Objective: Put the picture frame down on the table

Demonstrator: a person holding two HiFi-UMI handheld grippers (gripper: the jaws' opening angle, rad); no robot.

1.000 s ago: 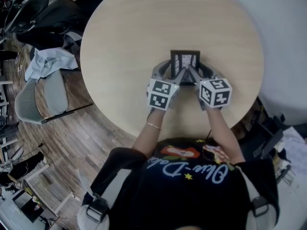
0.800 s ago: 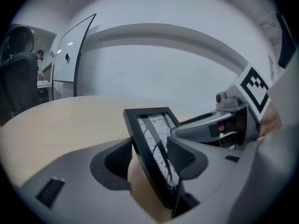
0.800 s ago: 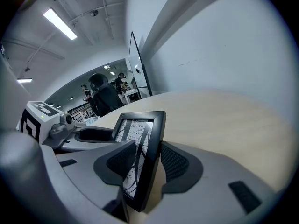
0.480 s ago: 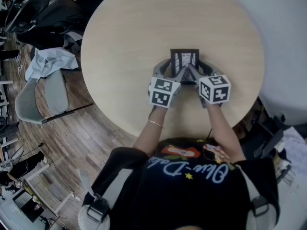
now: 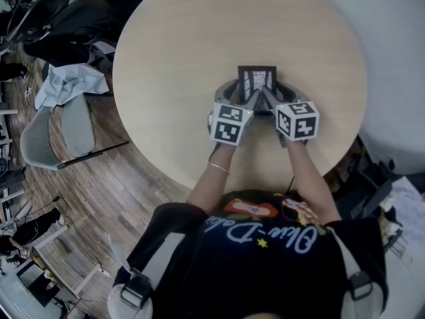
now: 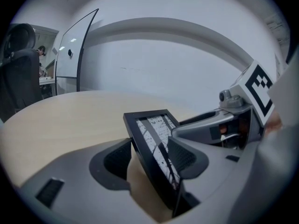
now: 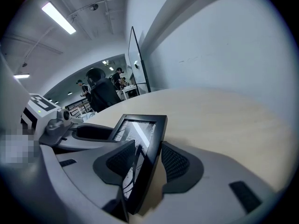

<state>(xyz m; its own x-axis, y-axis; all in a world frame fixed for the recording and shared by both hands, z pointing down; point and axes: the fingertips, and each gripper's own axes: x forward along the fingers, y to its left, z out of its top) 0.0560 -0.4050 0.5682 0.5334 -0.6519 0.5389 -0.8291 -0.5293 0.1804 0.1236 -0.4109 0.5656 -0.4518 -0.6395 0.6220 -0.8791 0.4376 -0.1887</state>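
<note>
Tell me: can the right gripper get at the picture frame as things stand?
Yes, it seems so: the right gripper already has the picture frame by one edge between its jaws, and the left gripper holds the opposite edge, not blocking it.

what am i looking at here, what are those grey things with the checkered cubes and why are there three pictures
There is no robot here. A person holds a grey hand tool in each hand: the left gripper and the right gripper. Each has two jaws and a cube with square markers, which is part of the tool.

The top-down picture comes from a camera on the person's head. The other two come from a camera riding on each gripper, looking along its jaws.

The surface is a pale round table. The only thing over it is a small black picture frame. Both grippers' jaws are closed on the frame, one at each side, holding it tilted. Whether its bottom edge touches the table can't be seen.
</note>
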